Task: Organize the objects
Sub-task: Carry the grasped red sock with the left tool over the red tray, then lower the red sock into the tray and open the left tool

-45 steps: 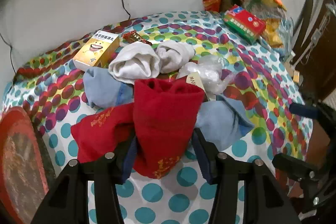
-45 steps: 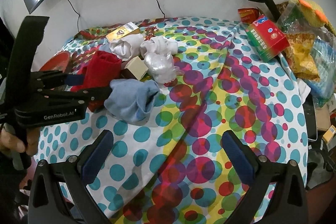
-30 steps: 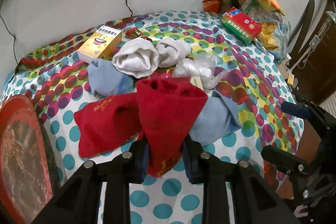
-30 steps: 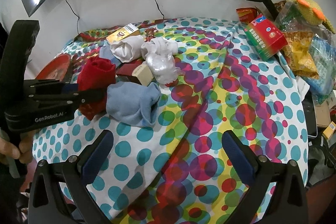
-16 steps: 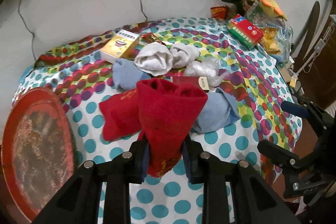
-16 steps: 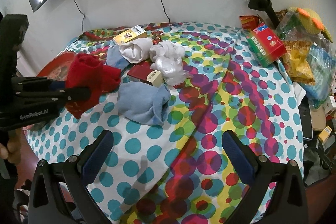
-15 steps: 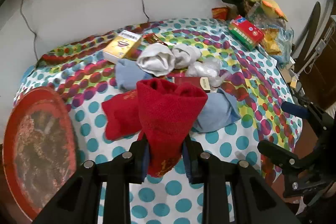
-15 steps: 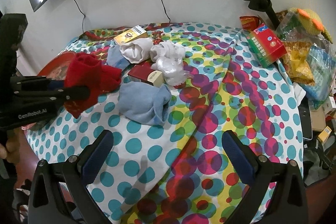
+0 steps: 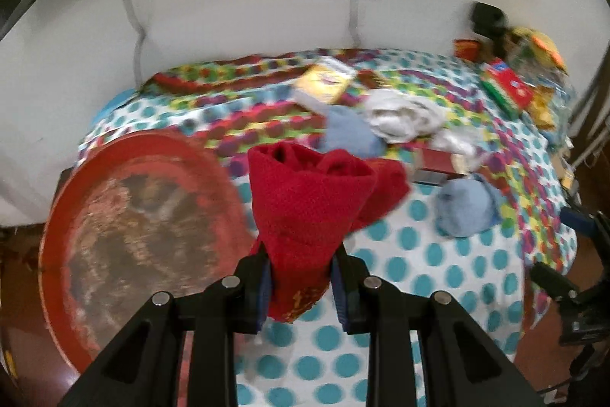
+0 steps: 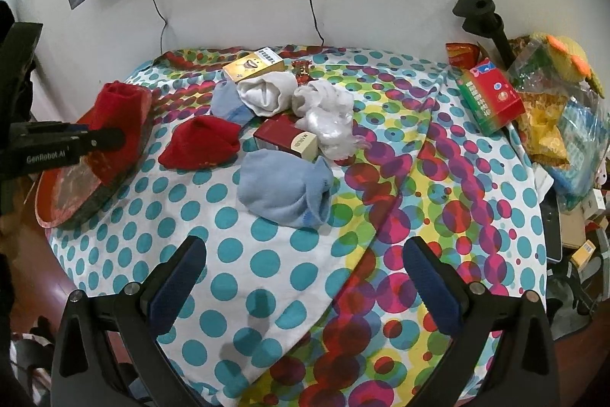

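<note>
Swinging left since a moment ago, the left gripper [image 9: 301, 287] now holds the red sock [image 9: 305, 201] tight in its jaws over the tray [image 9: 76, 216], likely to drop it there, while the right gripper [image 10: 305, 277] waits with open, empty jaws.

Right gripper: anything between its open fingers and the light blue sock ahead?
Nothing. In the right wrist view, only bare polka-dot cloth lies between the right gripper and the light blue sock.

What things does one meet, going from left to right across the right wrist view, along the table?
Red tray → held red sock → red sock on the table → blue sock → clear plastic wrap → red and green box → bags of snacks.
</note>
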`<action>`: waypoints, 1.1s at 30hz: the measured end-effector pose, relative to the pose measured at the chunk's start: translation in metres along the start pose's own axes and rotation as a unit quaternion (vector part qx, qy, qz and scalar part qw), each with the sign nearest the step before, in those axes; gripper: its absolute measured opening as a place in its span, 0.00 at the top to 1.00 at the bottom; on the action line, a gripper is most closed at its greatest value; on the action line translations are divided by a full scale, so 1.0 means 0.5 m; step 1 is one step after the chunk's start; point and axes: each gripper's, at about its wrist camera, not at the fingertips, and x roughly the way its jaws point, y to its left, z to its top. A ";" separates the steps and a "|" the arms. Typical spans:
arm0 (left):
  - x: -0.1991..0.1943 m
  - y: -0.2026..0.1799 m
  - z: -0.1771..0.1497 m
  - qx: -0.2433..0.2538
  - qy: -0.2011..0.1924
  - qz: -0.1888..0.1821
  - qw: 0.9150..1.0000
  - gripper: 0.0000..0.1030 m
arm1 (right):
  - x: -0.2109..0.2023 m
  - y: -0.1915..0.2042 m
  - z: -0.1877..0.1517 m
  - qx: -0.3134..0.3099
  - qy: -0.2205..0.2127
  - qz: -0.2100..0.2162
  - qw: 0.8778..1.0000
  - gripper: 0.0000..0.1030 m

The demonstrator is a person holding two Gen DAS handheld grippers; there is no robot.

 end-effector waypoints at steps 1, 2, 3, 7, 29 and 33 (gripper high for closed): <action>0.002 0.022 -0.001 -0.007 0.003 0.005 1.000 0.74 | 0.000 0.003 0.001 -0.001 -0.001 -0.001 1.000 0.00; 0.004 0.041 -0.001 -0.014 0.004 0.010 1.000 0.74 | -0.001 0.006 0.002 -0.003 -0.001 -0.002 1.000 0.00; 0.005 0.062 -0.003 -0.022 0.005 0.015 1.000 0.74 | -0.001 0.009 0.003 -0.004 -0.001 -0.004 1.000 0.00; 0.015 0.151 -0.017 -0.053 0.013 0.037 0.998 0.74 | -0.002 0.021 0.007 -0.012 -0.001 -0.012 1.000 0.00; 0.046 0.481 -0.139 -0.160 0.075 0.125 0.976 0.74 | 0.018 0.104 0.020 -0.053 0.010 -0.023 0.998 0.00; 0.049 0.503 -0.147 -0.163 0.077 0.132 0.975 0.73 | 0.021 0.112 0.019 -0.058 0.013 -0.024 0.998 0.00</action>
